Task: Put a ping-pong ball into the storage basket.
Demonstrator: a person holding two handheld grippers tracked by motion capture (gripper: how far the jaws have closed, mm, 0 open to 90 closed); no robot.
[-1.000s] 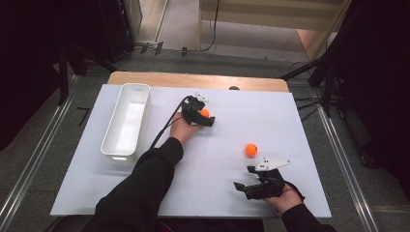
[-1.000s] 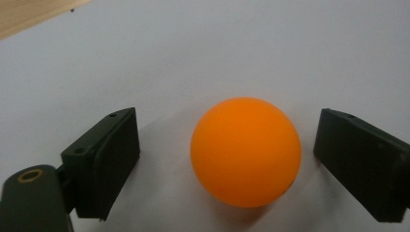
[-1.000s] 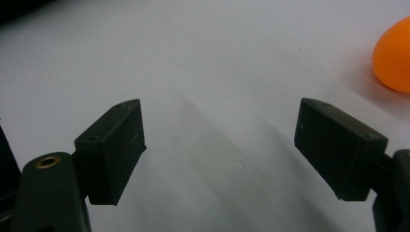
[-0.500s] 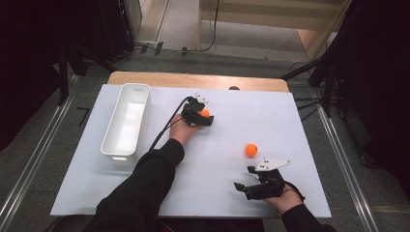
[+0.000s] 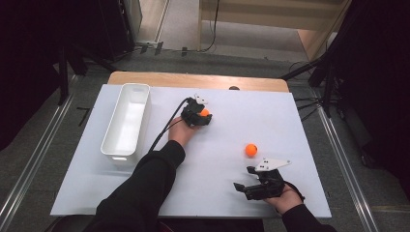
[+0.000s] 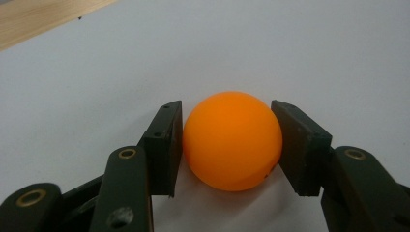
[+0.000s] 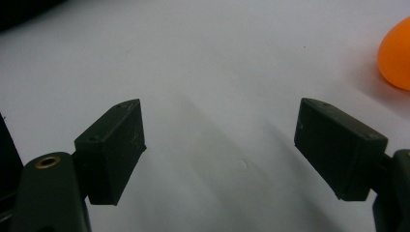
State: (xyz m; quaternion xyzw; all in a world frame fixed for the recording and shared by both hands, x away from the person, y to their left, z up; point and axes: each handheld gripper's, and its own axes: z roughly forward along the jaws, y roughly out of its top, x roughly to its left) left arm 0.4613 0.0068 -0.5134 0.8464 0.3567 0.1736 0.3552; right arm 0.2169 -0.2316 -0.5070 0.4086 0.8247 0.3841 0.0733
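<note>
Left gripper view looks straight along the left gripper (image 6: 227, 140) at an orange ball (image 6: 232, 140) sitting on the white table sheet (image 6: 290, 43); the jaws have just been closing, and both black pads now press on the ball's flanks, one at each side, so the ball is clamped between them. A strip of bare wooden table edge (image 6: 38, 19) shows at the upper left of that view. From the high view the same left gripper (image 5: 202, 116) lies toward the far middle of the table sheet (image 5: 270, 116), the held ball a small orange spot at its tip, though at that scale the contact itself is hard to make out. A white bin (image 5: 126, 121) stands to its left, apart from it, long side running away from the person. The right gripper (image 7: 220, 145) has its jaws spread wide with nothing but table sheet between them, and a second orange ball (image 7: 396, 53) sits past its right-hand pad at the frame's edge. In the high view that right gripper (image 5: 244, 180) rests near the front edge, the second ball (image 5: 250, 150) just beyond it, untouched.
</note>
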